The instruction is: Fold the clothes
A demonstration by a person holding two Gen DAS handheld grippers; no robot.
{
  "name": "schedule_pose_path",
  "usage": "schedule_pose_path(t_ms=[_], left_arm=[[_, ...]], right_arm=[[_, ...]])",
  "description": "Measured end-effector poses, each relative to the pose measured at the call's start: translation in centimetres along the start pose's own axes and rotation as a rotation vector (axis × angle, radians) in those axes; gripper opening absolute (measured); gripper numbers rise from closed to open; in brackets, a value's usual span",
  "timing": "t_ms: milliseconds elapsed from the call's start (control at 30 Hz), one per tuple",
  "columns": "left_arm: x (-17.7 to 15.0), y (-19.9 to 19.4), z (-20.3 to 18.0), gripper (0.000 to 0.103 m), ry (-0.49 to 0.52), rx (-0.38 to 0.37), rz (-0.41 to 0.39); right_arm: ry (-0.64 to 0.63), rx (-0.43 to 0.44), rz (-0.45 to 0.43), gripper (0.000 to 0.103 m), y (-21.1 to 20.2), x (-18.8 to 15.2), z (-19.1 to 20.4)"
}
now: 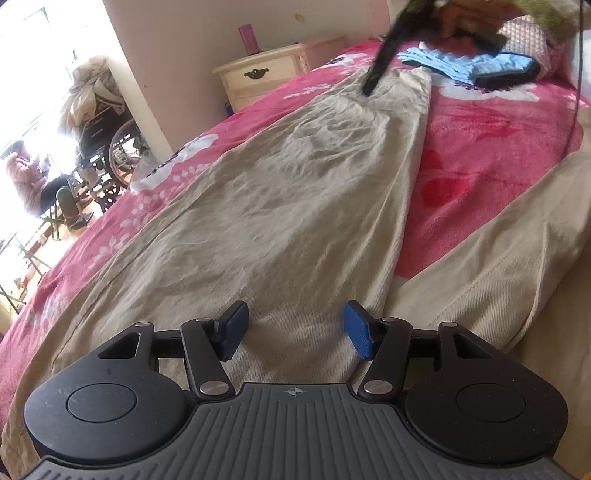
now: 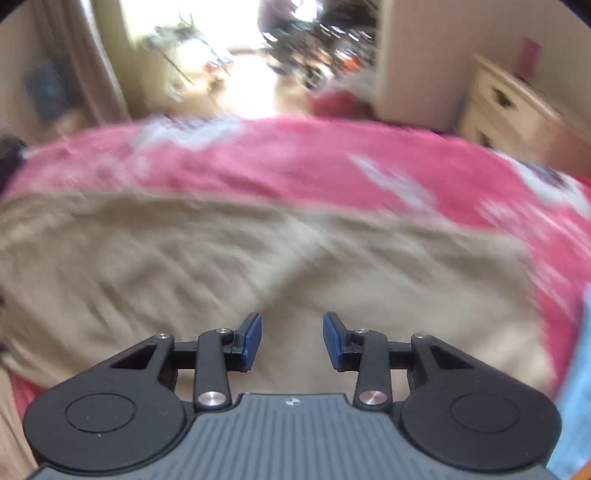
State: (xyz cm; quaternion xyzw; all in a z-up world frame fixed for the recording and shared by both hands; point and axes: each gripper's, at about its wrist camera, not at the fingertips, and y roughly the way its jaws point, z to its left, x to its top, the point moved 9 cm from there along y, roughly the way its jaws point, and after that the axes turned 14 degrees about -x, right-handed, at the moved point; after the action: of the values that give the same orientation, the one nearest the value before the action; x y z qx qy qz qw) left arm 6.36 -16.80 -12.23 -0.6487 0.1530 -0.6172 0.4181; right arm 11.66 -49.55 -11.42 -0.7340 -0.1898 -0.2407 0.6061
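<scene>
Two claws hang over a bed covered by a fluffy pink blanket with white patterns (image 1: 480, 147). Spread lengthwise on that blanket lies a pair of wrinkled beige cotton trousers (image 1: 295, 192), one leg running away toward the far end of the bed, the other leg (image 1: 498, 251) splaying off to the right with bare pink showing between them.

The left claw (image 1: 291, 332) sits low over the near, wider part of the trousers. Its blue-padded jaws stand about half apart, with only flat cloth seen between them and nothing gripped.

The right claw (image 2: 291, 341) hovers above the beige fabric as well; its own view is heavily smeared by motion blur. Its jaws are parted somewhat less than the left pair, and no fabric is pinched between the pads. From the left wrist view, a dark blurred part of that right tool (image 1: 380, 66) reaches down over the far trouser leg, held by a person's hand (image 1: 454, 18) at the top edge.

Beyond the trousers, at the far end of the bed, rests a folded light-blue garment (image 1: 439, 61) just beside a dark folded item (image 1: 509, 72). A cream wooden nightstand with a dark metal handle (image 1: 266, 74) stands beside the bed, carrying a tall pink cylindrical cup (image 1: 248, 38). A wheelchair (image 1: 107, 147) stands near the bright window.
</scene>
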Motion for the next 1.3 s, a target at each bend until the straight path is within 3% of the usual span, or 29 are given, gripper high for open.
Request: schedule_pose_path(t_ms=[100, 267, 367, 500, 567, 667, 733, 767, 800, 867, 967, 1000, 1033, 1133, 1233, 1300], left_arm=[[-0.1, -0.1, 0.0, 0.057, -0.002, 0.007, -0.01], [-0.1, -0.2, 0.2, 0.058, -0.025, 0.003, -0.011], [-0.1, -0.1, 0.2, 0.058, -0.012, -0.002, -0.007], [-0.1, 0.0, 0.2, 0.058, -0.006, -0.003, -0.002], [-0.1, 0.0, 0.1, 0.058, -0.014, -0.001, -0.006], [-0.2, -0.1, 0.1, 0.058, -0.024, 0.002, -0.014], [-0.1, -0.1, 0.1, 0.058, -0.022, 0.0, -0.01], [-0.1, -0.1, 0.1, 0.058, -0.021, -0.002, -0.008], [-0.1, -0.1, 0.2, 0.058, -0.021, -0.006, -0.008], [-0.2, -0.1, 0.2, 0.058, -0.022, -0.012, -0.008], [-0.2, -0.1, 0.2, 0.058, -0.02, -0.013, -0.013], [-0.2, -0.1, 0.2, 0.058, -0.019, -0.012, -0.016], [-0.2, -0.1, 0.2, 0.058, -0.018, -0.011, -0.018], [-0.2, -0.2, 0.1, 0.058, -0.016, -0.01, -0.024], [-0.2, -0.2, 0.2, 0.058, -0.016, -0.011, -0.029], [-0.2, -0.1, 0.2, 0.058, -0.026, -0.011, -0.031]], right_arm=[[-0.073, -0.039, 0.051, 0.039, 2.3, -1.9, -0.1], [0.116, -0.158, 0.116, 0.039, -0.2, -6.7, -9.3], [0.174, -0.176, 0.117, 0.04, -0.8, -5.1, -10.7], [0.14, -0.113, 0.01, 0.04, 1.2, -0.7, -6.9], [0.113, -0.15, 0.037, 0.039, 3.1, -1.2, -7.6], [0.284, -0.287, 0.052, 0.04, 3.8, -3.1, -14.1], [0.42, -0.51, 0.1, 0.042, 3.1, -5.0, -19.8], [0.487, -0.582, 0.115, 0.042, 2.2, -5.6, -21.8], [0.543, -0.584, 0.097, 0.042, 1.4, -5.7, -22.6], [0.592, -0.467, 0.026, 0.042, 0.2, -4.7, -21.2], [0.516, -0.223, -0.02, 0.042, -0.5, -3.9, -15.1], [0.474, -0.188, -0.009, 0.042, -0.3, -4.3, -13.6], [0.453, -0.212, 0.013, 0.042, 0.2, -5.0, -13.3], [0.556, -0.454, 0.087, 0.042, 1.7, -7.0, -16.5], [0.705, -0.535, 0.037, 0.042, 0.8, -5.2, -18.3], [0.706, -0.507, 0.017, 0.042, 0.6, -3.9, -18.2]])
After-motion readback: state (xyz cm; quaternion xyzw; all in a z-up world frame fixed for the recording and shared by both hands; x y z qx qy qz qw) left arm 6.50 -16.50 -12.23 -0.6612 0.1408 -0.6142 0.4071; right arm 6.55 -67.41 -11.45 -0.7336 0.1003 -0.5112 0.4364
